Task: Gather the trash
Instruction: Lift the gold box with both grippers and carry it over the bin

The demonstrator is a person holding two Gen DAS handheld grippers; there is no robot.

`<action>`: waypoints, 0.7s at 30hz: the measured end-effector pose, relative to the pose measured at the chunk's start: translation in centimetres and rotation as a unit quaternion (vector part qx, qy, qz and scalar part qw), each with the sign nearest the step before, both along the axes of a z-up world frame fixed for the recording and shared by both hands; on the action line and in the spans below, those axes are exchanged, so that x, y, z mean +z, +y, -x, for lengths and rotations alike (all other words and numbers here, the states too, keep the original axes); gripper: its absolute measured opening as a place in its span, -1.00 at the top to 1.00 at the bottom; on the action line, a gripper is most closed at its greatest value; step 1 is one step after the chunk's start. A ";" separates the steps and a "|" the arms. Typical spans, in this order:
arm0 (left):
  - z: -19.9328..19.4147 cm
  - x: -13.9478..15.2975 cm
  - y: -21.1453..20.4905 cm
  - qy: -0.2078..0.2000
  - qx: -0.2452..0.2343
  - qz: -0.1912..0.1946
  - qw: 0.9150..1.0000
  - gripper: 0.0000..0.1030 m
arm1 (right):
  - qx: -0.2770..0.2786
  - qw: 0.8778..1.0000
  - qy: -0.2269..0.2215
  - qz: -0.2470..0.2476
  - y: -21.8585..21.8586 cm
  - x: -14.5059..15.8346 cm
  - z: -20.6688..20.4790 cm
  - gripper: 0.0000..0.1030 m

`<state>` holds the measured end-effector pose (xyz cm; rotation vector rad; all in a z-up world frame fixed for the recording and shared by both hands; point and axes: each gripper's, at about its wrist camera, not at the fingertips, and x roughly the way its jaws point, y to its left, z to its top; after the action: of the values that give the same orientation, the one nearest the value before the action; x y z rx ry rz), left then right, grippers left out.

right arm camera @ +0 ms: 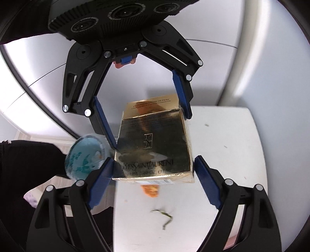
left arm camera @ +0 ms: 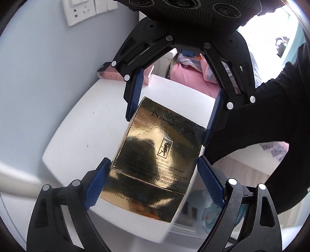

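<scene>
A shiny gold cosmetics box [left arm camera: 155, 147] with black lettering hangs above the white table [left arm camera: 81, 126], gripped at both ends. In the left wrist view my left gripper [left arm camera: 153, 160] has its blue pads against the near end of the box, and my right gripper [left arm camera: 168, 126] clamps the far end. The right wrist view shows the same box [right arm camera: 155, 143] with my right gripper [right arm camera: 154, 159] shut on its near end and my left gripper [right arm camera: 151, 130] shut on the far end. An orange scrap [right arm camera: 151, 191] and a thin greenish stem [right arm camera: 163, 215] lie on the table [right arm camera: 232, 145] below.
A round container with a teal patterned lining [right arm camera: 85, 157] stands on the floor beside the table's left edge. A pink box [left arm camera: 112, 74] sits at the table's far edge by the wall. A person's black sleeve [left arm camera: 271, 116] fills the right side. A wall socket [left arm camera: 81, 11] is above.
</scene>
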<state>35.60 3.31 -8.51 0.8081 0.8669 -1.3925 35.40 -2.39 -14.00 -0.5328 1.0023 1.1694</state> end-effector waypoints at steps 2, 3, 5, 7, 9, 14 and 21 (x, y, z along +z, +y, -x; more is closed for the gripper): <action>1.8 0.4 1.1 0.000 0.024 0.000 1.000 -0.69 | 0.026 1.000 0.000 0.000 1.1 0.2 1.0 -0.57; 2.7 0.5 1.7 0.001 0.037 0.000 0.999 -0.69 | 0.036 0.999 0.000 -0.001 1.6 0.3 1.4 -0.57; 4.4 0.4 2.9 0.002 0.059 0.000 0.998 -0.69 | 0.061 0.998 0.001 -0.001 2.6 0.1 2.3 -0.57; 6.0 0.3 3.9 0.005 0.080 0.000 0.997 -0.69 | 0.083 0.997 0.002 -0.001 3.8 -0.1 3.1 -0.57; 7.7 -0.1 5.0 0.009 0.102 -0.002 0.995 -0.69 | 0.109 0.994 0.005 -0.001 5.2 -0.6 4.4 -0.57; 12.4 -1.8 8.1 0.027 0.155 -0.005 0.988 -0.69 | 0.162 0.987 0.019 -0.001 8.4 -2.3 7.5 -0.57; 18.9 -6.0 11.7 0.042 0.217 -0.007 0.975 -0.68 | 0.244 0.970 0.022 -0.001 12.4 -6.5 12.1 -0.57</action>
<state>16.66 14.97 -14.53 0.5304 1.0481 -1.0393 23.27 10.04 -20.50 -0.7833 0.9335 1.6224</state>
